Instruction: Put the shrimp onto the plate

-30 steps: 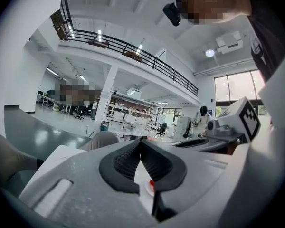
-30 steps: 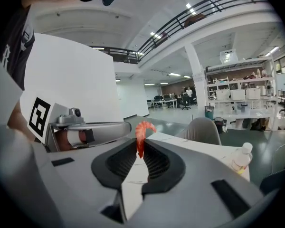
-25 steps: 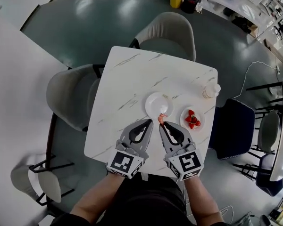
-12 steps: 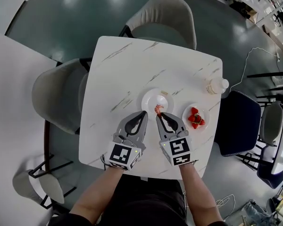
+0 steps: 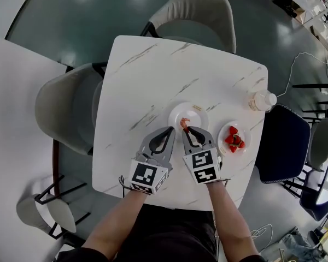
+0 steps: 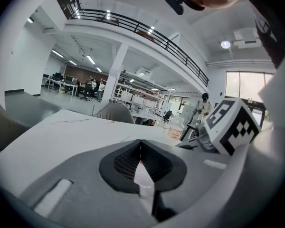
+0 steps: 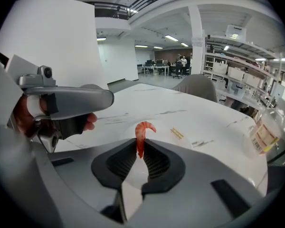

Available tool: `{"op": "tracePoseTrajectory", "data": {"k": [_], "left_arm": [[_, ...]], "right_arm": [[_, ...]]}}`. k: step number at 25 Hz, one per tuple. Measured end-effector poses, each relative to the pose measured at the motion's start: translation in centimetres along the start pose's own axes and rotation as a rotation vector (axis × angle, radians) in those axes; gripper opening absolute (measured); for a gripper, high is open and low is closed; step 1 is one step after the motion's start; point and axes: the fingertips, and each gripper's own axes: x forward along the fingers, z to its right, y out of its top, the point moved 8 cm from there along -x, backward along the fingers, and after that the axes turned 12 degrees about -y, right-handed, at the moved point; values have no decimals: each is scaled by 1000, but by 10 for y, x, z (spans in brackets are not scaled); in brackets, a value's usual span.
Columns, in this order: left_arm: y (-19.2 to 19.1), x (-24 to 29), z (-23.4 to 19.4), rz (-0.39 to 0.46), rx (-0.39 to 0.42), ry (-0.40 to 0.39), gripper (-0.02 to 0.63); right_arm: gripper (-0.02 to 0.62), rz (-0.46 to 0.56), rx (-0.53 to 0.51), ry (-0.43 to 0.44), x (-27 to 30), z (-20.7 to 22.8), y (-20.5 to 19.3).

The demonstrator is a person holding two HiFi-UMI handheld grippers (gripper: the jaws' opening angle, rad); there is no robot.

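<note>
A curled orange shrimp (image 7: pixel 143 133) stands pinched by its tail between the tips of my right gripper (image 7: pixel 139 150), which is shut on it. In the head view the shrimp (image 5: pixel 183 124) hangs over the near rim of the small white plate (image 5: pixel 192 112). That plate (image 7: pixel 175 141) lies just beyond the jaws in the right gripper view. My left gripper (image 5: pixel 170 130) rests beside the right gripper (image 5: pixel 185 130), left of the plate, shut with nothing in it (image 6: pixel 140 144).
A second white plate (image 5: pixel 233 138) with red strawberries sits to the right. A clear plastic bottle (image 5: pixel 261 100) lies near the table's right edge. A small yellow slip (image 5: pixel 197 108) lies on the first plate. Chairs surround the marble table (image 5: pixel 153 75).
My right gripper has carried the shrimp forward from the table near the plate's front edge until it hangs over the plate's near rim. The left gripper stayed alongside, shut.
</note>
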Motion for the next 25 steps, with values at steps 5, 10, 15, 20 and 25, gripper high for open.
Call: {"op": "tracePoseTrajectory", "data": {"k": [5,10,15,20,25], "left_arm": [[-1,5,-5,5,-10,7,9],[-3,5,-7,5,-16,12,9],[-5,5,-10,2,-16,20,9],[-6,2,-10,0,-17,28,9],[-1,-2,-6,0,-6,30,9]], "right_arm": [[49,-72,-43,-2,12,0,-1],[49,-129,-70,3,18,-4,-4],[49,-155,-87,-2,23,-5,-6],[51,-166,-96,22,24,-6,-7],[54,-135,-90,18,12,-2,2]]}}
